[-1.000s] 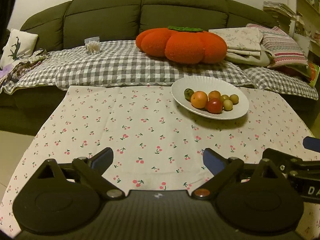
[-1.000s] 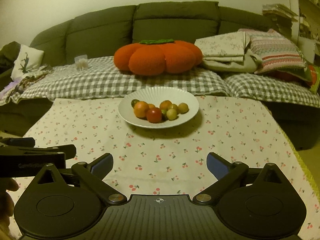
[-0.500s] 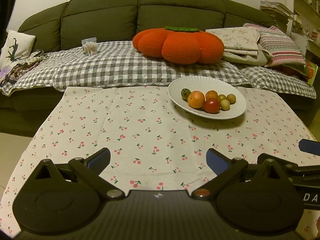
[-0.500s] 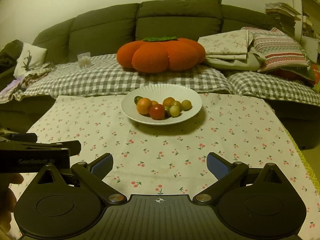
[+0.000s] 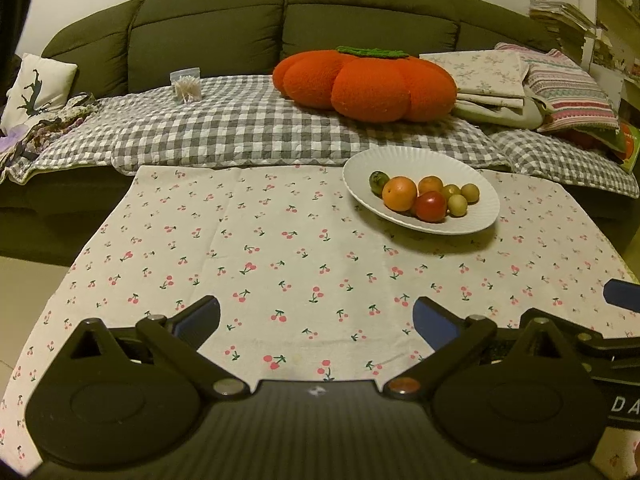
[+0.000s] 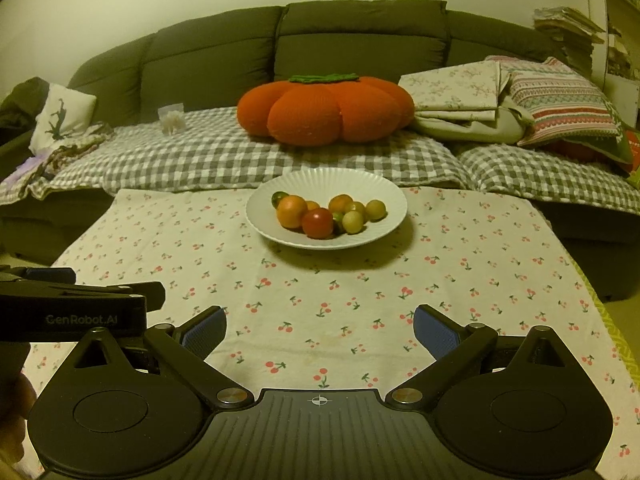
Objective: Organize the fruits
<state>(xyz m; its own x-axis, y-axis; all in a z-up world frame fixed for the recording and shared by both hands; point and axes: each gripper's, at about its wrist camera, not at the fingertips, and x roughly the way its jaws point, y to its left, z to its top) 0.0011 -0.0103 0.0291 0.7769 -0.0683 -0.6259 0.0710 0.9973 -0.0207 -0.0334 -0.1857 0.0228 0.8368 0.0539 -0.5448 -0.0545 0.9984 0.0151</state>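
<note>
Fruits [image 6: 326,214] all piled in plate [image 6: 372,184] at 12 o'clock, both hand-held grippers [image 5: 316,320] [image 6: 320,326] spread wide, empty, low over table [image 6: 460,280]; fits pre-sort or done.

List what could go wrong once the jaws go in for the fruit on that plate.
1. The fruits lie bunched and touching on the white plate, so closing on one may nudge its neighbours; being round, they could roll off the shallow rim.
2. The plate rests on a loose cherry-print cloth; a push could slide it or wrinkle the cloth.
3. The left gripper and right gripper, both open, sit close together and may collide.
</note>
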